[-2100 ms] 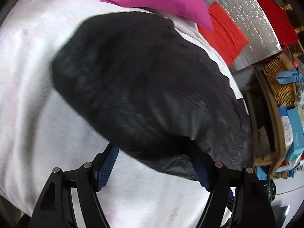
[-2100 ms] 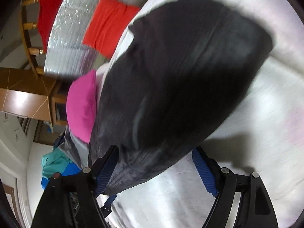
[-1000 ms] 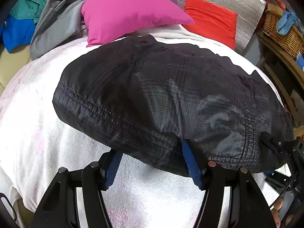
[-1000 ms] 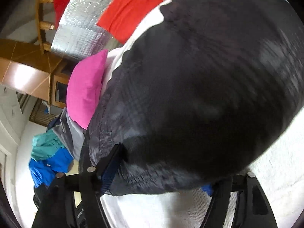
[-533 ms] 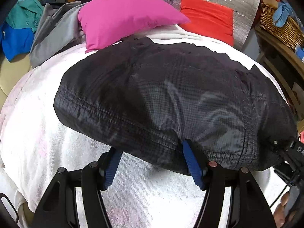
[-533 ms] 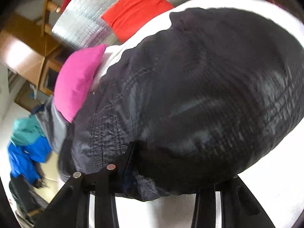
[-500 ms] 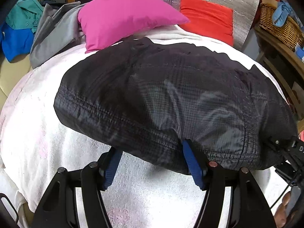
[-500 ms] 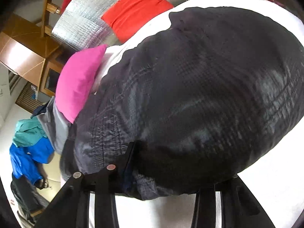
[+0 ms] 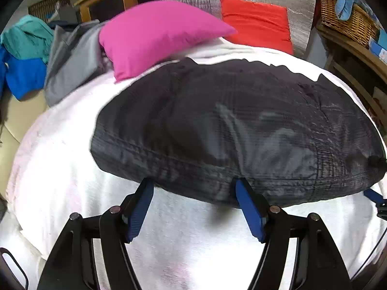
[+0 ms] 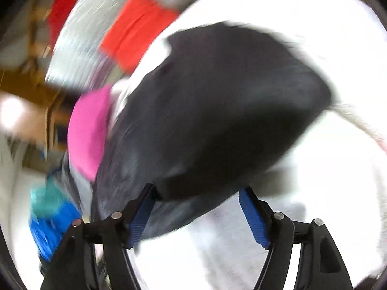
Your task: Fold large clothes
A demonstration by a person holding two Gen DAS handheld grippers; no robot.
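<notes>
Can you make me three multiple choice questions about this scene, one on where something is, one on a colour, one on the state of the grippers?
1. Where is the pink pillow?
A. behind the black jacket
B. on the jacket
C. in the basket

2. What colour is the blanket under the jacket?
A. grey
B. white
C. red

3. How does the left gripper stand?
A. shut on the jacket
B. shut on the pillow
C. open

Answers: 1 A, the pillow lies past the jacket's far edge. 2 B, white cloth surrounds the jacket. 3 C, its fingers are spread wide.
</notes>
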